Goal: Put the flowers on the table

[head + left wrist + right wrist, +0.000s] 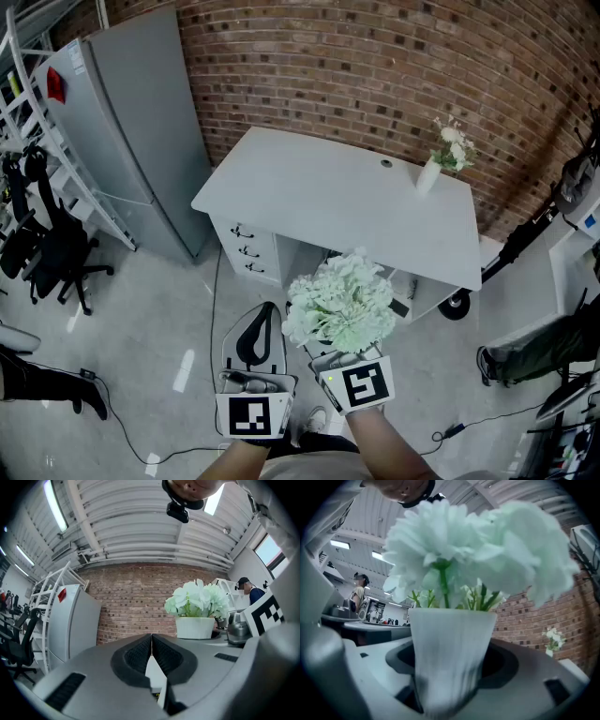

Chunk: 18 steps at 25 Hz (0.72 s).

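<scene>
Flowers (339,302) in right gripper (337,356); small vase (427,175) on table (319,197); fridge (131,122) beside.

Cool, even light all round, coming off the ceiling strip lights (54,508) in the left gripper view, where a window (271,550) blows out white at the right. Head view is sharp, with pale glare streaks on the glossy floor (184,369) and the brick wall (375,66) bowing with the lens. Both gripper views go black at the corners. Right gripper view: the pot (450,658) smears close up, flowers (440,536) soft and washed out.
</scene>
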Each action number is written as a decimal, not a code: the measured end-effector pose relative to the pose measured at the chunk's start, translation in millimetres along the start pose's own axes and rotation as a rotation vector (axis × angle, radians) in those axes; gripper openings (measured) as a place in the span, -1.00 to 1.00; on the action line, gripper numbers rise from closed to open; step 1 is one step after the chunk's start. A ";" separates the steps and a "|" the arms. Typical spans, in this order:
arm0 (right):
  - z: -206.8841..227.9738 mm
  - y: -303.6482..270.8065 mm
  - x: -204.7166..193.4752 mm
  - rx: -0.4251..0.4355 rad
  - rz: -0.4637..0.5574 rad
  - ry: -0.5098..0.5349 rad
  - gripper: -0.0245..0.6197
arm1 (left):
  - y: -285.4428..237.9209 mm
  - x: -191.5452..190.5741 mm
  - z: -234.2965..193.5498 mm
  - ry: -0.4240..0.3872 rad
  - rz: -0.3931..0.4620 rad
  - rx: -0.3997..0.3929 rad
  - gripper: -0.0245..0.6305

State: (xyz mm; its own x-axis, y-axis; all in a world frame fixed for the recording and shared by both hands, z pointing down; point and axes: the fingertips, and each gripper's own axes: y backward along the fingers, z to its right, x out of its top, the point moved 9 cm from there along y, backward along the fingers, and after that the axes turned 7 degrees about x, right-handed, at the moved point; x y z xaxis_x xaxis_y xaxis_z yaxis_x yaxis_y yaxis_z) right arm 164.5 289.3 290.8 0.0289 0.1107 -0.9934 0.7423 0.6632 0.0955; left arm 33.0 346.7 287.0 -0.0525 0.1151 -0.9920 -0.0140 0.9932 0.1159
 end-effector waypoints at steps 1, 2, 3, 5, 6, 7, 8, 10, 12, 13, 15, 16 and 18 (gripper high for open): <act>-1.3 -1.0 -1.2 -0.001 -0.002 0.002 0.21 | 0.1 0.8 -1.9 0.000 0.003 -0.001 -0.90; -2.7 -2.1 -2.2 -0.002 -0.004 0.003 0.21 | 0.1 1.6 -4.0 0.000 0.007 -0.001 -0.90; -4.3 -3.5 -3.0 -0.002 -0.005 0.004 0.21 | 0.2 2.3 -6.2 -0.001 0.010 -0.002 -0.90; -8.4 -7.1 -3.8 -0.001 -0.009 0.008 0.21 | 0.7 2.7 -11.1 -0.002 0.010 -0.004 -0.90; -10.4 -9.1 -4.0 -0.001 -0.010 0.010 0.21 | 1.2 2.3 -13.5 -0.001 0.006 -0.004 -0.90; -12.2 -11.0 -4.1 -0.001 -0.012 0.012 0.21 | 1.7 1.6 -15.6 0.001 0.001 -0.004 -0.90; -13.9 -12.6 -4.4 -0.001 -0.013 0.014 0.21 | 2.3 1.0 -17.5 0.003 -0.002 -0.005 -0.90; -16.7 -14.6 -4.3 0.000 -0.013 0.013 0.21 | 3.1 0.5 -20.8 0.005 0.003 -0.007 -0.90; -19.5 -16.0 -2.9 0.004 -0.003 0.009 0.21 | 3.6 0.1 -24.2 0.004 0.002 -0.009 -0.90; -21.0 -16.9 -2.0 0.006 0.000 0.010 0.21 | 3.6 -0.1 -25.6 0.004 0.000 -0.010 -0.90; -24.3 -18.7 -0.9 0.006 -0.001 0.021 0.21 | 3.8 -1.3 -27.4 0.008 -0.008 -0.012 -0.90; -26.0 -19.6 -0.8 0.004 -0.002 0.026 0.21 | 4.0 -2.1 -28.1 0.011 -0.010 -0.012 -0.90; -29.4 -21.6 -0.8 0.002 -0.003 0.029 0.21 | 4.4 -3.8 -30.2 0.018 -0.010 -0.012 -0.90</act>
State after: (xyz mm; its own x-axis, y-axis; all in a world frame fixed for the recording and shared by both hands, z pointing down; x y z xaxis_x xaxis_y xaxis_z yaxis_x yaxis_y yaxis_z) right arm 128.8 296.6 291.4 0.0072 0.1302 -0.9915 0.7435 0.6623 0.0923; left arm 3.0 350.1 292.9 -0.0698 0.1051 -0.9920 -0.0266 0.9939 0.1071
